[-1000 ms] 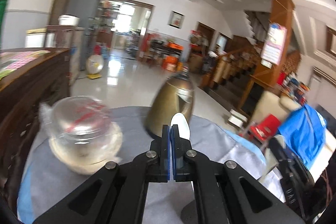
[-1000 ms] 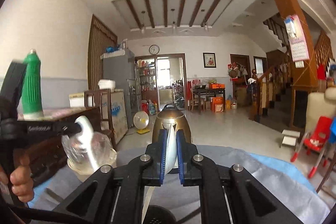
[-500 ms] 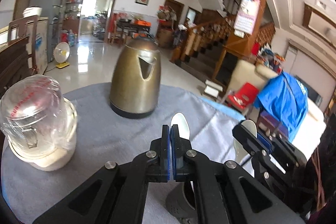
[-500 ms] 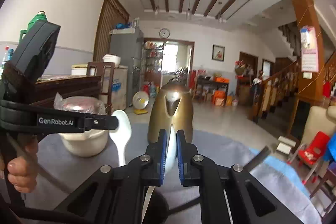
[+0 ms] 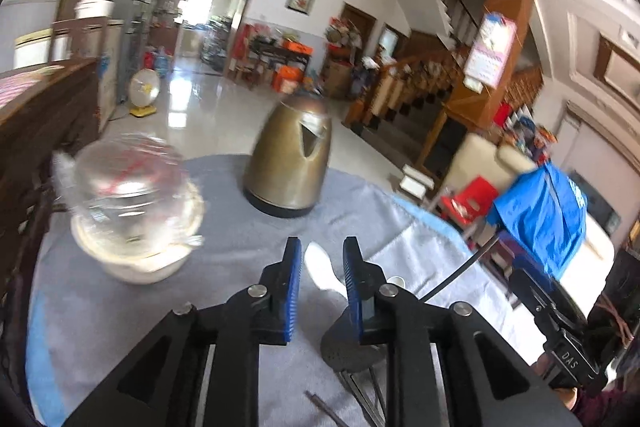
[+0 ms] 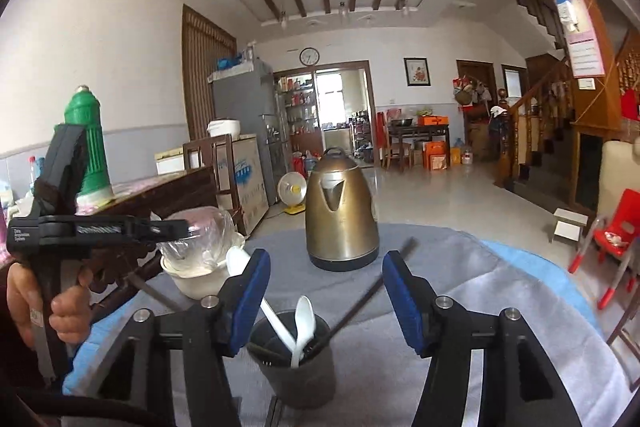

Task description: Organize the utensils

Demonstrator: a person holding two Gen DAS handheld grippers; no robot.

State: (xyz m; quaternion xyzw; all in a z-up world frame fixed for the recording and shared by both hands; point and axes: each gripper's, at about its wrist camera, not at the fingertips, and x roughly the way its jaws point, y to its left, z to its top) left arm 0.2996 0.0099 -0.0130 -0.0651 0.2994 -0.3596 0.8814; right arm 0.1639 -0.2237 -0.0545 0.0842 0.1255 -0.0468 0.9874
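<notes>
A dark grey utensil holder [image 6: 296, 367] stands on the grey tablecloth just in front of my right gripper [image 6: 326, 301], which is open wide and empty. Two white spoons [image 6: 304, 323] and a dark chopstick [image 6: 360, 311] stand in the holder. In the left wrist view my left gripper [image 5: 320, 279] is open, with a white spoon [image 5: 322, 267] showing between its fingers, standing in the holder [image 5: 348, 347] below. The left gripper body [image 6: 100, 227] shows at the left of the right wrist view.
A brass-coloured kettle [image 6: 340, 215] stands at the table's middle back. A white bowl covered with clear plastic wrap [image 5: 132, 211] sits at the left. The round table's edge [image 6: 560, 267] curves at the right, with a red chair [image 6: 616, 231] beyond.
Both grippers have opened and let go of their white spoons, which now stand in the holder. Both grippers sit a little back from the holder.
</notes>
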